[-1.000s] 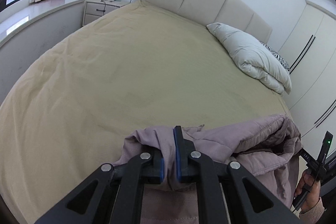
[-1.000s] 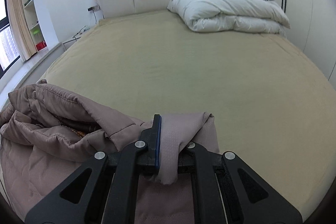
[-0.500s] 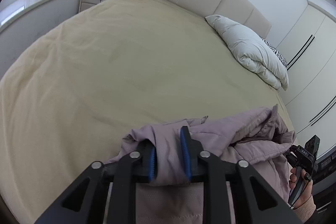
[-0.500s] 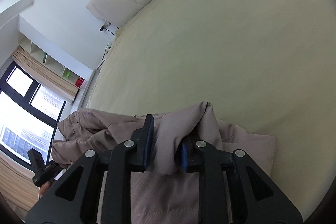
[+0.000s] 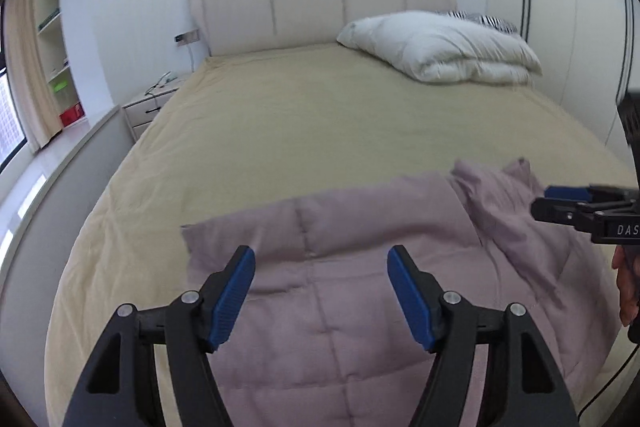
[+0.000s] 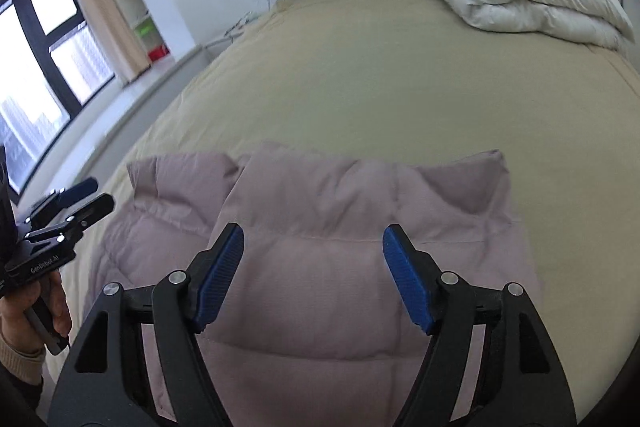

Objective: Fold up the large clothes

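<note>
Beyond the jacket (image 5: 360, 267), the bed (image 5: 320, 115) lies open far ahead; only the white duvet (image 5: 440, 47) blocks the far right corner.

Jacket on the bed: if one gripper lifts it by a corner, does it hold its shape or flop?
The jacket is quilted and puffy, so it would likely sag and unfold, not hold flat. Probably light for its bulk, given the padded look. The smooth shell may slip between narrow pads, so a deep pinch seems safer. Both grippers, left and right, are open above it.

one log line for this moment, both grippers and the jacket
left hand-held gripper: open | right hand-held gripper: open | jacket: lying on bed, ungripped
</note>
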The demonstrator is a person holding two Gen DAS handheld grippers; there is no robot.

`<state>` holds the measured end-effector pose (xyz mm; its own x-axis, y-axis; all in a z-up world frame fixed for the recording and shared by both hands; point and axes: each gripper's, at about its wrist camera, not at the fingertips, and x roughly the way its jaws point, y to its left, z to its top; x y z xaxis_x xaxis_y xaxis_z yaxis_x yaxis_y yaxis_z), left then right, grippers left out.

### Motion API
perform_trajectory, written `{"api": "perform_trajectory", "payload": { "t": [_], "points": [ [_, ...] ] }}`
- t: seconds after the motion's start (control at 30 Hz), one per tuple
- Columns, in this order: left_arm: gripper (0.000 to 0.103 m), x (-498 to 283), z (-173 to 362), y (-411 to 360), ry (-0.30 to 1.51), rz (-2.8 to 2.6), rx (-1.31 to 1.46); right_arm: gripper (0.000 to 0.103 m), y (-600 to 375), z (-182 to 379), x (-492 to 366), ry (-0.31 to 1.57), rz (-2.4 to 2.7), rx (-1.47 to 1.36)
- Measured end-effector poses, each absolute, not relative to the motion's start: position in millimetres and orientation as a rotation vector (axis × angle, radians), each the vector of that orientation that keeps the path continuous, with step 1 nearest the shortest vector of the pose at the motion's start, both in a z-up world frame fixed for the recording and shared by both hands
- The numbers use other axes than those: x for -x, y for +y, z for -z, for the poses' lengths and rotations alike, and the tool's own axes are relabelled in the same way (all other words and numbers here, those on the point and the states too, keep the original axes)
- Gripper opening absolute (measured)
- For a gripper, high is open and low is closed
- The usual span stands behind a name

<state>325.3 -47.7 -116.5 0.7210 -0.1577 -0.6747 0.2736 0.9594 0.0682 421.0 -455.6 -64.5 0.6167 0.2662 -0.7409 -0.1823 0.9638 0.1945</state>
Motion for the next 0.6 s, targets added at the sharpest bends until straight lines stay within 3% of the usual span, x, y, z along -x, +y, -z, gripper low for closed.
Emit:
{"api": "perform_trajectory", "payload": {
  "t": [0.2,0.6],
  "points": [
    [0.071,-375.4,171.4,-47.0,0.852,0.158,-0.131,0.062,-413.2,106.3,-451.4,0.968,-0.186,-0.074],
    [0.078,-423.9,202.0,-38.8,0.905,0.108,-0.146,0.061,-396.7,168.1,-525.8,1.004,-0.141,-0.039]
  ]
}}
